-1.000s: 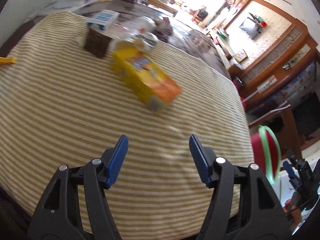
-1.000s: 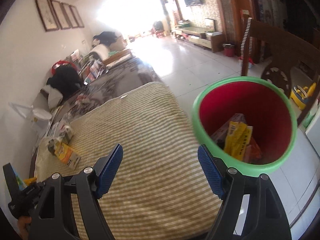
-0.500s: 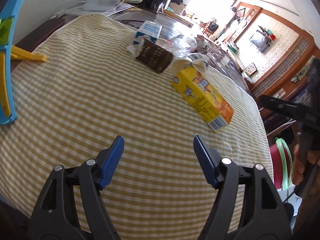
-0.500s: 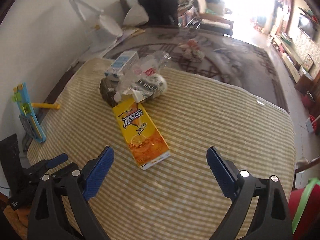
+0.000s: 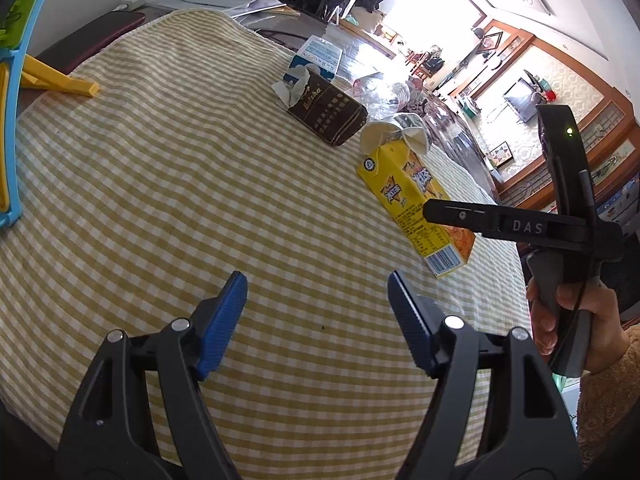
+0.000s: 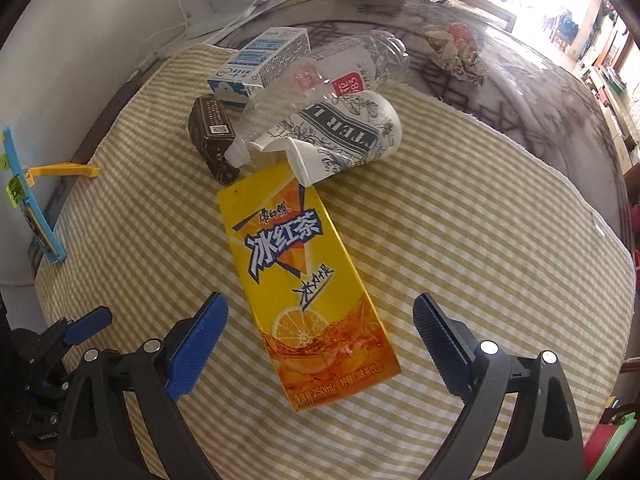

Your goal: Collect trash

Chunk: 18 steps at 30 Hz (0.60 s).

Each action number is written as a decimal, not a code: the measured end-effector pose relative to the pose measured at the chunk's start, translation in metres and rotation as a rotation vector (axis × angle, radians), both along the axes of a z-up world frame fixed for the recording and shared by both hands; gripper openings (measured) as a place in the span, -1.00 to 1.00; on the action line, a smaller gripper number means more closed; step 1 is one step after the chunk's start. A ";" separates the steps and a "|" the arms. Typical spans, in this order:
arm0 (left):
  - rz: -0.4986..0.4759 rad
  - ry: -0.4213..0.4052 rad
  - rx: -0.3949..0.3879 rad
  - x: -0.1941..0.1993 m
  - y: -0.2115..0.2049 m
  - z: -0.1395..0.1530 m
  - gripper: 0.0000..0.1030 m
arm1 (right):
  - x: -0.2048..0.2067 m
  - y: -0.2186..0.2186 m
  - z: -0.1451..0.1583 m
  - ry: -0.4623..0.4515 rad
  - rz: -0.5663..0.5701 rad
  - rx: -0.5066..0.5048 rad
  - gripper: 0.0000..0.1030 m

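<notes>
A yellow iced-tea carton (image 6: pixel 304 280) lies flat on the yellow checked cloth (image 6: pixel 480 240). My right gripper (image 6: pixel 320 308) hangs above its lower half, pointing steeply down, open wide, with a pad on either side and clear of the carton. Beyond it lie a printed paper cup (image 6: pixel 344 132), a clear plastic bottle (image 6: pixel 320 76), a brown pack (image 6: pixel 212 136) and a blue-white milk carton (image 6: pixel 264 60). My left gripper (image 5: pixel 317 280) stands open over bare cloth, nearer than the carton (image 5: pixel 404 196), with nothing between its fingers. A hand (image 5: pixel 576 320) holds the right gripper at the right.
A crumpled wrapper (image 6: pixel 454 48) lies on the dark table past the cloth. The green-rimmed red bin (image 6: pixel 612 436) peeks in at the lower right, off the table edge. A blue and yellow toy (image 6: pixel 32 208) stands at the left edge, a white lamp base (image 6: pixel 200 20) at the back.
My right gripper swung from the red bin over to the table, opened wider and came down close over the yellow carton. The left gripper opened a little and shifted; the right gripper entered its view.
</notes>
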<state>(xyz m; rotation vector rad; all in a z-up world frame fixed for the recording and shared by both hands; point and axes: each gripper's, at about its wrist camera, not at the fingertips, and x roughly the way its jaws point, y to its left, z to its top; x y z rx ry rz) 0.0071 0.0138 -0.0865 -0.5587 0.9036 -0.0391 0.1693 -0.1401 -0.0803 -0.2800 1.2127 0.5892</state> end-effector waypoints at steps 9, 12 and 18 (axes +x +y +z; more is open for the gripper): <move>0.028 0.020 0.006 0.000 0.006 -0.005 0.36 | -0.030 0.021 -0.004 -0.069 0.061 -0.072 0.25; 0.055 0.030 -0.039 0.001 0.012 -0.005 0.36 | -0.047 0.001 -0.005 -0.041 0.007 -0.014 0.25; 0.149 0.011 -0.090 0.041 0.023 0.010 0.36 | -0.103 -0.047 -0.003 -0.014 -0.122 0.089 0.26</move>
